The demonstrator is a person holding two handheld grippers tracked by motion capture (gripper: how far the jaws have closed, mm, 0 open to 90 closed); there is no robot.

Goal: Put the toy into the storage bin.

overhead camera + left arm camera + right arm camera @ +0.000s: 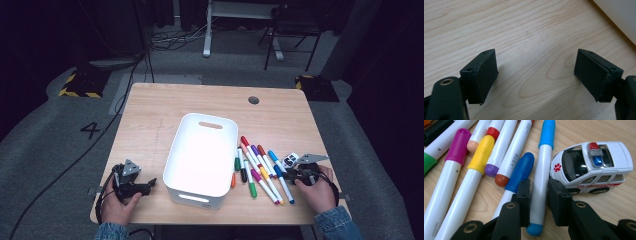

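Both grippers rest on the wooden table (150,115) in the high view: our left gripper (149,184) lies at the near left corner, apart from everything, and our right gripper (290,172) reaches into the spread of markers (257,167) at the right. We count about ten markers there, lying loose just right of the one white bin (200,155); nothing is visible inside the bin, and an orange marker (233,180) touches its right wall. One small toy ambulance (290,160) sits at the far edge of the spread, by the right gripper. From the left gripper view, the two jaws stand well apart over bare wood, holding nothing, with a corner of the bin (619,17) at the upper right. From the right gripper view, detail the high view lacks appears: the jaws are closed on the white barrel of the light blue marker (541,180), a dark blue marker (520,173) lies against its left, and the ambulance (594,166) touches it on the right.
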